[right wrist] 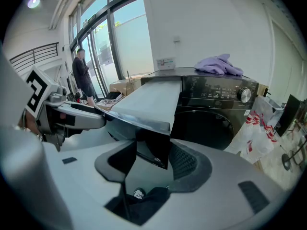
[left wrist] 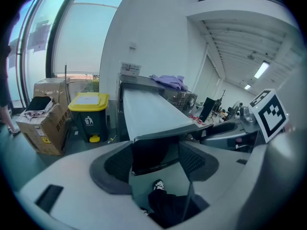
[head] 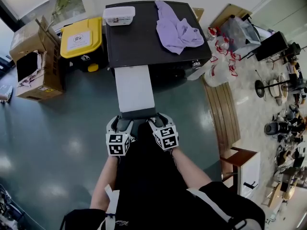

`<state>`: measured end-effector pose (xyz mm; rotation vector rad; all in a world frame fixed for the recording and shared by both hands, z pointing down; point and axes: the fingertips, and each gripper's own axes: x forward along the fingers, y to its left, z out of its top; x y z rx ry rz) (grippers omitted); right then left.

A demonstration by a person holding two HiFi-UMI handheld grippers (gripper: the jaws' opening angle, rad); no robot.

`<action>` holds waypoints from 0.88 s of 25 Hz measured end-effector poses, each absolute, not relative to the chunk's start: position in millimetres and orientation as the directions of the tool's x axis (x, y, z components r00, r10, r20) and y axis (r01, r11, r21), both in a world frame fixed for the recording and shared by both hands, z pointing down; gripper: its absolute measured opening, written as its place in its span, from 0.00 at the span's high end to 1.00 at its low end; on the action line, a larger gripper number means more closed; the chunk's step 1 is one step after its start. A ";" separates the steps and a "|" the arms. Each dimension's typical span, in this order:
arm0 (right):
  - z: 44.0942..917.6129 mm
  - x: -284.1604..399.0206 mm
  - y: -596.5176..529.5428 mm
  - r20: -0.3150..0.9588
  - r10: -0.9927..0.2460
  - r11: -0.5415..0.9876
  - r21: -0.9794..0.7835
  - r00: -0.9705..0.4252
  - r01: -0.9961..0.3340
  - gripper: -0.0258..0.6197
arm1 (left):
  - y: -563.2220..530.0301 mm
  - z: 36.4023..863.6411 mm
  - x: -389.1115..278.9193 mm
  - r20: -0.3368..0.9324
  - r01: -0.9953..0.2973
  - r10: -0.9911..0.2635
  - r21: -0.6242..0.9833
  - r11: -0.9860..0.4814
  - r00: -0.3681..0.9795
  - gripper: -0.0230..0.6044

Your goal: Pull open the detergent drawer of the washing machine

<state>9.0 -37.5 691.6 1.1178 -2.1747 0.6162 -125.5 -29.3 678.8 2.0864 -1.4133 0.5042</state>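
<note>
The black washing machine [head: 144,37] stands at the top of the head view. Its long pale detergent drawer [head: 134,87] sticks far out toward me, ending in a dark front panel [head: 138,114]. My left gripper [head: 120,124] is shut on the panel's left end and my right gripper [head: 159,122] on its right end. In the left gripper view the dark panel [left wrist: 153,152] fills the gap between the pads of the left gripper [left wrist: 156,159]. In the right gripper view the panel's corner [right wrist: 153,150] sits between the pads of the right gripper [right wrist: 152,161].
A purple cloth [head: 177,30] and a white box [head: 119,16] lie on the machine's top. A yellow-lidded bin [head: 81,37] and cardboard boxes [head: 33,56] stand to its left. Plastic bags [head: 220,66] and a wooden bench [head: 223,114] are on the right. A person [right wrist: 81,75] stands by the windows.
</note>
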 end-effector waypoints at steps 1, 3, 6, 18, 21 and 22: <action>691.7 8.8 -37.1 0.698 -0.551 0.536 -0.125 -0.458 -0.835 0.63 | -28.9 678.9 -125.7 0.590 -0.928 -0.717 0.240 -0.284 0.372 0.49; 692.3 8.9 -35.6 0.698 -0.549 0.537 -0.125 -0.459 -0.834 0.63 | -27.3 679.4 -125.5 0.590 -0.929 -0.718 0.239 -0.283 0.370 0.49; 693.0 9.6 -34.3 0.698 -0.551 0.535 -0.125 -0.458 -0.835 0.63 | -26.0 679.7 -124.4 0.591 -0.929 -0.718 0.236 -0.284 0.369 0.49; 701.6 13.0 -36.1 0.713 -0.525 0.531 -0.152 -0.465 -0.834 0.62 | -25.1 686.8 -122.1 0.613 -0.934 -0.705 0.225 -0.277 0.357 0.49; 697.1 16.0 -29.8 0.720 -0.508 0.536 -0.165 -0.472 -0.828 0.58 | -19.6 684.1 -126.3 0.616 -0.933 -0.701 0.256 -0.254 0.360 0.51; 693.6 19.1 -27.9 0.723 -0.507 0.539 -0.159 -0.470 -0.827 0.58 | -18.1 681.2 -127.3 0.616 -0.932 -0.700 0.263 -0.251 0.362 0.51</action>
